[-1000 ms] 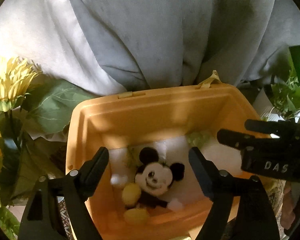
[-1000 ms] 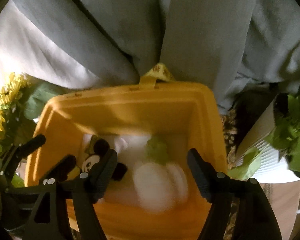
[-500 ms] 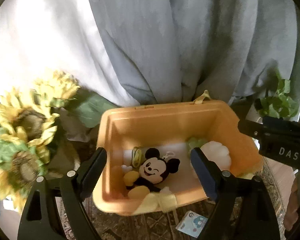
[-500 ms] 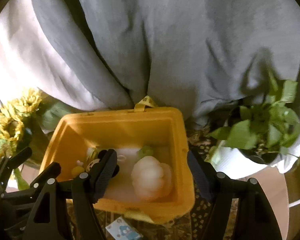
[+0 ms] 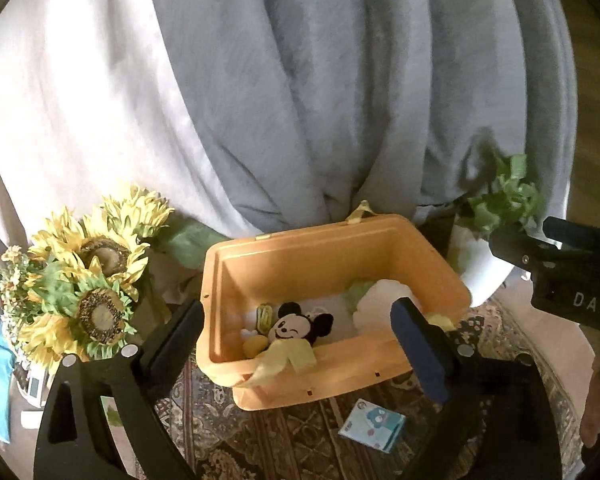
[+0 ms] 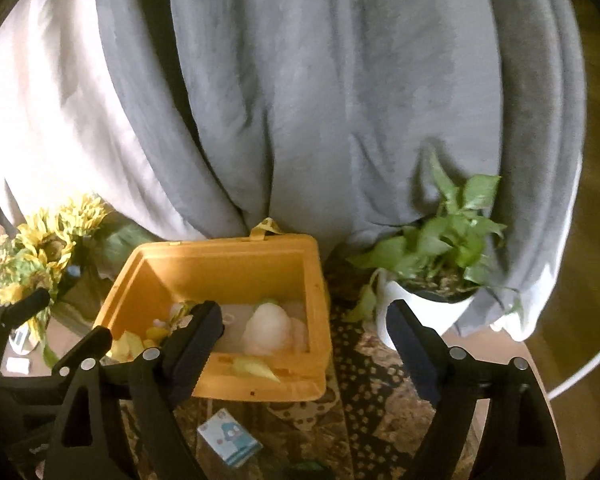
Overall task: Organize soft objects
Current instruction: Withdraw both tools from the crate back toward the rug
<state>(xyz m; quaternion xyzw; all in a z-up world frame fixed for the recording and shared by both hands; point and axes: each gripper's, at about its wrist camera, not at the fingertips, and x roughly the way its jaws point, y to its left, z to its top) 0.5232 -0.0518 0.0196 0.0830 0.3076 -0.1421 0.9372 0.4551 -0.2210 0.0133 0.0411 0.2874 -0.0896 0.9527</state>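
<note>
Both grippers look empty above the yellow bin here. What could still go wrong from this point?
The left gripper and right gripper are both open over the yellow bin. Swinging right could clip the potted plant close beside it; swinging left, the sunflowers. The small blue card lies outside the bin on the patterned cloth and may be overlooked.

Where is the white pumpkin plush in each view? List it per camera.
Left wrist: white pumpkin plush at the orange bin's right end, beside the Mickey plush.
Right wrist: plush in the bin, right of centre.
Shared landmark: small blue card before the bin.
</note>
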